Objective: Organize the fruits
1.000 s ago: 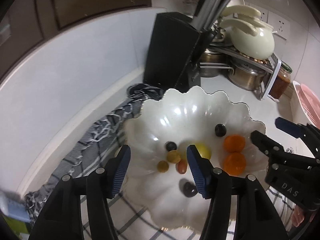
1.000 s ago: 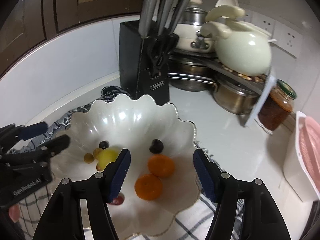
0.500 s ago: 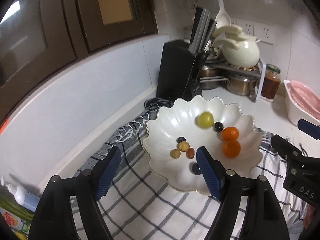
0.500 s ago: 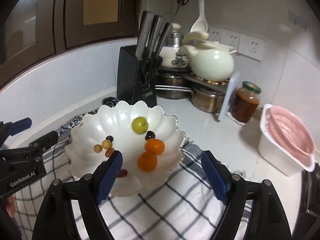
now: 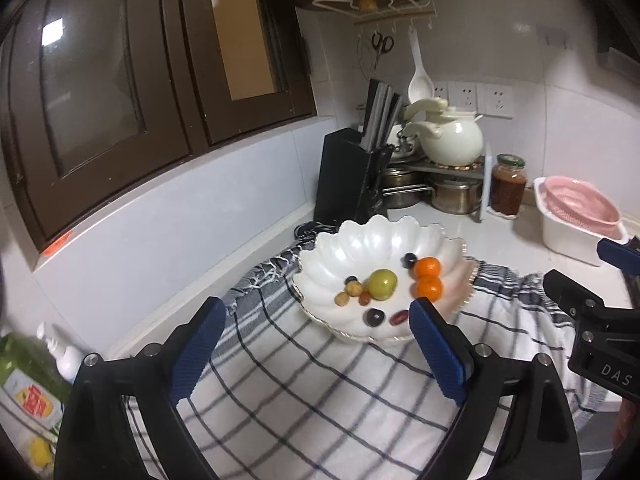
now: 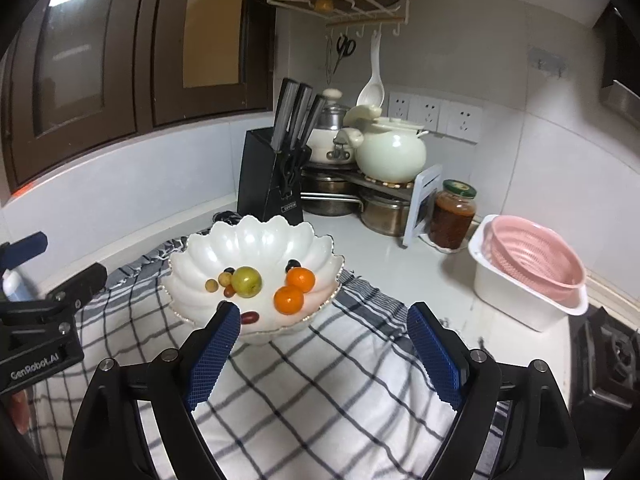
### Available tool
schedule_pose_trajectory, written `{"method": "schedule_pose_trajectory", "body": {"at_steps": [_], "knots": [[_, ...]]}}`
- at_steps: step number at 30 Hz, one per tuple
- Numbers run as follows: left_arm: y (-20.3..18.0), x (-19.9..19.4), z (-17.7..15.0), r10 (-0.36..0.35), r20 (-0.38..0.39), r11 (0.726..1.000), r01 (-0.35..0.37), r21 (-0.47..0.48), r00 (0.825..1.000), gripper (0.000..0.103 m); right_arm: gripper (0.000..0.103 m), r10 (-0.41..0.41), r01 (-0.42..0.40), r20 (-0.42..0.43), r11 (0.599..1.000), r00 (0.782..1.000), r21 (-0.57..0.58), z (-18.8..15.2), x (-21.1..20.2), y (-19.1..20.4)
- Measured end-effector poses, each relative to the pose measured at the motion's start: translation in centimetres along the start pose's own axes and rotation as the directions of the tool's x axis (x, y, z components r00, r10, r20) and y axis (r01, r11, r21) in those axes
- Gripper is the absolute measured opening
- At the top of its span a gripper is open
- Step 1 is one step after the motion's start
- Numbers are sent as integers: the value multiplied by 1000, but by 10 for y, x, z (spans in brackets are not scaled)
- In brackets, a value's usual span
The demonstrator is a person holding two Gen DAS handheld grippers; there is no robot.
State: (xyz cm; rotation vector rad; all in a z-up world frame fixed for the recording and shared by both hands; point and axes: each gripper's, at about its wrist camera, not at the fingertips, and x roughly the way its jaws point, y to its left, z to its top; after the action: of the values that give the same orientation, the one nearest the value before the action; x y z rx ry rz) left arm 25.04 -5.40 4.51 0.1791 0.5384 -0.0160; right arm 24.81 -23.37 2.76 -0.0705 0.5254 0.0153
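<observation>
A white scalloped bowl (image 5: pixel 360 240) (image 6: pixel 256 240) stands on a checked cloth (image 5: pixel 320 392) (image 6: pixel 320 392). It holds a green fruit (image 5: pixel 383 284) (image 6: pixel 246 281), two oranges (image 5: pixel 428 278) (image 6: pixel 294 290) and several small dark, brown and red fruits (image 5: pixel 373 317) (image 6: pixel 249 317). My left gripper (image 5: pixel 316 348) is open and empty, held back from the bowl above the cloth. My right gripper (image 6: pixel 324 348) is open and empty, also back from the bowl. Each gripper shows at the edge of the other's view.
A black knife block (image 5: pixel 352 176) (image 6: pixel 276 172), steel pots and a cream pot (image 6: pixel 390 156) stand behind the bowl. A sauce jar (image 6: pixel 454 216) and a pink colander in a white tub (image 6: pixel 532 272) are at the right. A stove (image 6: pixel 608 360) lies far right. Bottles (image 5: pixel 36 376) stand far left.
Both grippers have pulled back and up from the bowl, open throughout. The green fruit has rolled from the bowl's far side to its middle, beside the small fruits.
</observation>
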Motion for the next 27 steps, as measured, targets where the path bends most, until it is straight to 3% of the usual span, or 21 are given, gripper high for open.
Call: {"method": "schedule_pose_trajectory", "body": {"at_steps": [15,27], "knots": [[-15,-101,-51,8,77,1000,-6,-28,997,103,90,-2,5,92,1000,996,-29,-44,-98,-11],[-26,-154,-76,4,89,997,2,-73,996,103,90,33,-33,86,999,996,-6,-73,-145,-23]]}}
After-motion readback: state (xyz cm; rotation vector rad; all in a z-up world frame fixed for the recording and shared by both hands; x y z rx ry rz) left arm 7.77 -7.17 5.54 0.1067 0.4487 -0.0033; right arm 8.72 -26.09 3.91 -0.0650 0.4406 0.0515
